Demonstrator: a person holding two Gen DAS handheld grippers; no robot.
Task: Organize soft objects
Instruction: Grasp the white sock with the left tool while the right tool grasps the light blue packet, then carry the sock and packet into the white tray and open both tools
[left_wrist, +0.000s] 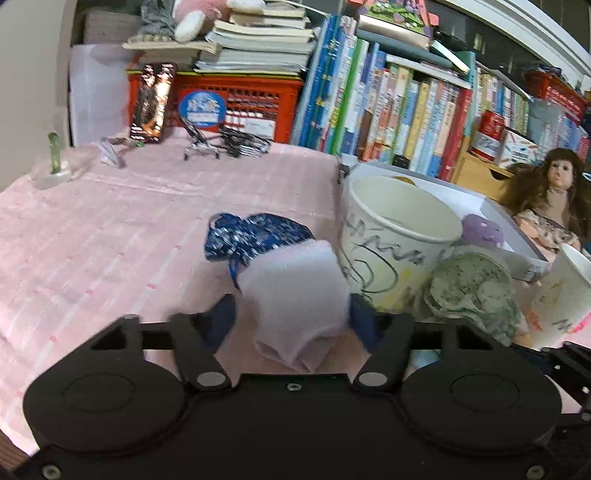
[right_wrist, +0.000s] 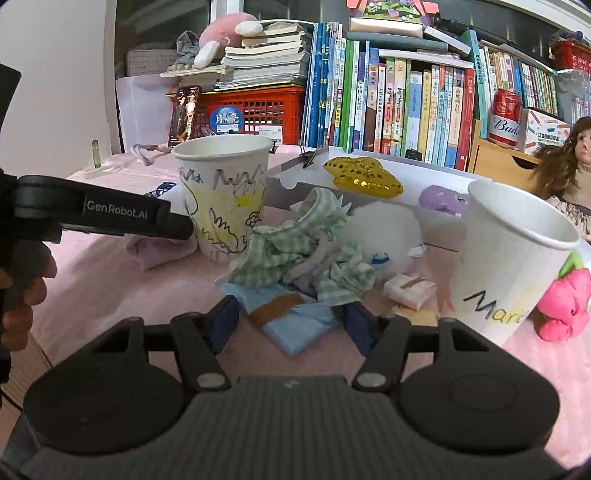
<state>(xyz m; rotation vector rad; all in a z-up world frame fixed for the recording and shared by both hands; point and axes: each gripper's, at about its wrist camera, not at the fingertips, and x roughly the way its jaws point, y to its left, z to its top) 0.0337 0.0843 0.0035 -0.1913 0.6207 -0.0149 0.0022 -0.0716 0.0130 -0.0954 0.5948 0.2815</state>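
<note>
surface (left_wrist: 92, 236): pink striped cloth, pretty cluttered
back of frame: packed books (right_wrist: 399, 107), red crate (right_wrist: 255, 107)
left claw (left_wrist: 291, 317): clamped on a pale pink sock (left_wrist: 295, 291), lower middle, beside a scribbled paper cup (left_wrist: 395, 240)
right claw (right_wrist: 291, 317): apart, straddling a light blue cloth (right_wrist: 299, 321) under green checked fabric (right_wrist: 295, 251)

The left wrist view is smeared throughout. There the pink sock (left_wrist: 299, 291) hides the near part of the blue patterned cloth (left_wrist: 255, 236). In the right wrist view, the doll (right_wrist: 569, 162) at three o'clock is cut off by the edge, and the green checked cloth (right_wrist: 295, 254) covers part of the light blue cloth (right_wrist: 295, 325).
</note>
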